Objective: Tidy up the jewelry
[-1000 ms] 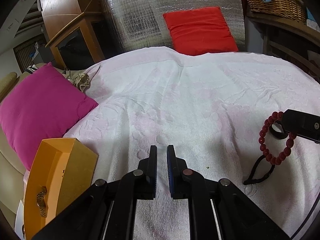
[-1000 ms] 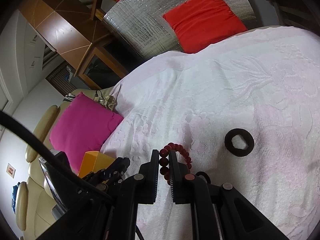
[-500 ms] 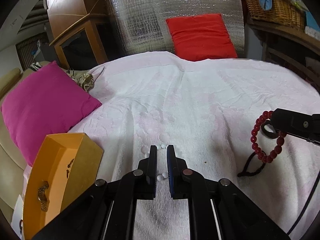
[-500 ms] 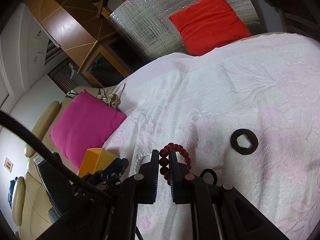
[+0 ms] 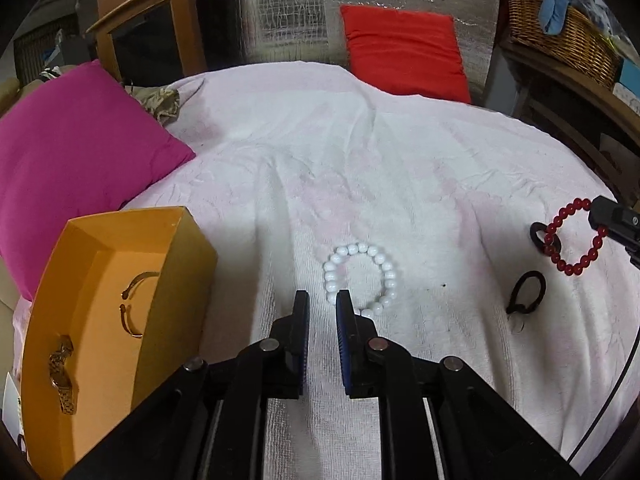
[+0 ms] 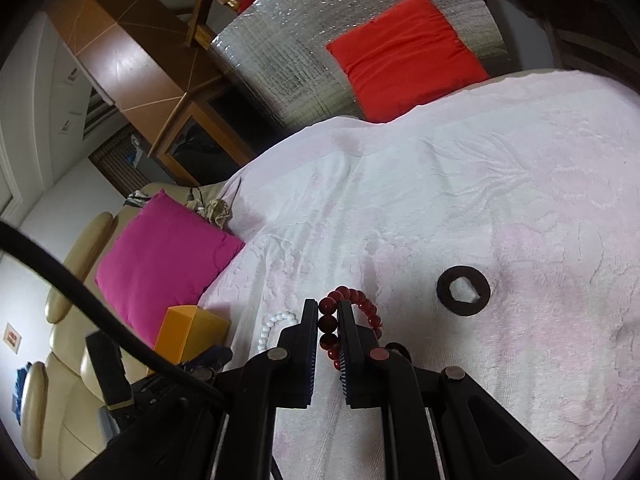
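A white bead bracelet (image 5: 352, 249) lies on the pale pink towel (image 5: 360, 160), just ahead and right of my left gripper (image 5: 322, 300). Its jaws are opening, a narrow gap apart, with nothing between them. To the left stands an orange box (image 5: 184, 280) holding a gold watch (image 5: 62, 376) and a thin bangle (image 5: 132, 308). My right gripper (image 6: 328, 308) is shut on a red bead bracelet (image 6: 326, 324), which it holds above the towel; the red bracelet (image 5: 560, 216) also shows at the far right of the left wrist view. A black ring (image 6: 444, 292) and a black hair tie (image 5: 528, 292) lie on the towel.
A magenta pillow (image 5: 72, 152) sits at the left behind the box, and a red cushion (image 5: 404, 52) leans on a silver panel at the back. A wicker basket (image 5: 560, 32) stands on a shelf at the right. A black cable (image 6: 80, 292) crosses the right wrist view.
My left gripper has drawn back and tilted down, so the white bracelet now shows ahead of its tips and the box looks nearer. Its jaws have parted slightly. The right gripper kept still.
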The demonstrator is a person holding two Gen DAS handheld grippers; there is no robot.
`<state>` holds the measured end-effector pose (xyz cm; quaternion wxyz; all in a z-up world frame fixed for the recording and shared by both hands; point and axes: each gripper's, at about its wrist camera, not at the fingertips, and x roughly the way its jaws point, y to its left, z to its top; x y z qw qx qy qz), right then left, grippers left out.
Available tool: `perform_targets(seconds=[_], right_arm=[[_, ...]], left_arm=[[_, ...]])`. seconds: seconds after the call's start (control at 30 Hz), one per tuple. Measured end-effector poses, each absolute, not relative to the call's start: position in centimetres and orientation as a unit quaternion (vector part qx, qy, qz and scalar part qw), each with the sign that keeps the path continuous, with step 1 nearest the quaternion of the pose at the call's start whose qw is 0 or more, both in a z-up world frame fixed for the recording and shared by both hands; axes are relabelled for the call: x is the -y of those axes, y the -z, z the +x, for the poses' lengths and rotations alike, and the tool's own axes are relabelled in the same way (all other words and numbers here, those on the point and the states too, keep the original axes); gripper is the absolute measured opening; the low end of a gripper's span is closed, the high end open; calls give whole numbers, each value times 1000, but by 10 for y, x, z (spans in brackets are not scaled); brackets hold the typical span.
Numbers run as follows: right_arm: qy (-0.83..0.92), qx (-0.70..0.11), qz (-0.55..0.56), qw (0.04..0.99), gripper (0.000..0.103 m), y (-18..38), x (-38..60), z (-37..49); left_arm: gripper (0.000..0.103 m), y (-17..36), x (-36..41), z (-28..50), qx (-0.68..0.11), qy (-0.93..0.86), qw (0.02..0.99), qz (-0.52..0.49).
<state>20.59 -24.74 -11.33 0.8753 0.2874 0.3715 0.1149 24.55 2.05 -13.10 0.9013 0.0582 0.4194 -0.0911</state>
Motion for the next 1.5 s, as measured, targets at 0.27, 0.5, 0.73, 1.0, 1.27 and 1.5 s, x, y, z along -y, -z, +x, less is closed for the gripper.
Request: perform_targets(seconds=[0.27, 0.5, 0.73, 1.0, 1.27, 1.5], right_arm=[[-123, -375, 298, 869, 11, 115, 248, 210], [-117, -384, 308, 863, 11, 123, 257, 214], [-116, -386, 309, 861, 11, 126, 262, 216], [-117, -385, 306, 863, 11, 125, 261, 215], [-118, -386, 299, 865, 11, 127, 256, 216], [-120, -387, 294, 866, 11, 127, 251, 216]], left_arm=[[63, 153, 3, 264, -443, 90, 887, 89], [68, 171, 21, 285, -467, 98, 875, 88], [51, 175, 19, 293, -460, 92, 881, 67], [10, 166, 11, 296, -449, 103, 886, 47], [10, 147, 2, 284, -423, 119, 898, 26], [10, 132, 4, 272, -412, 149, 899, 1]])
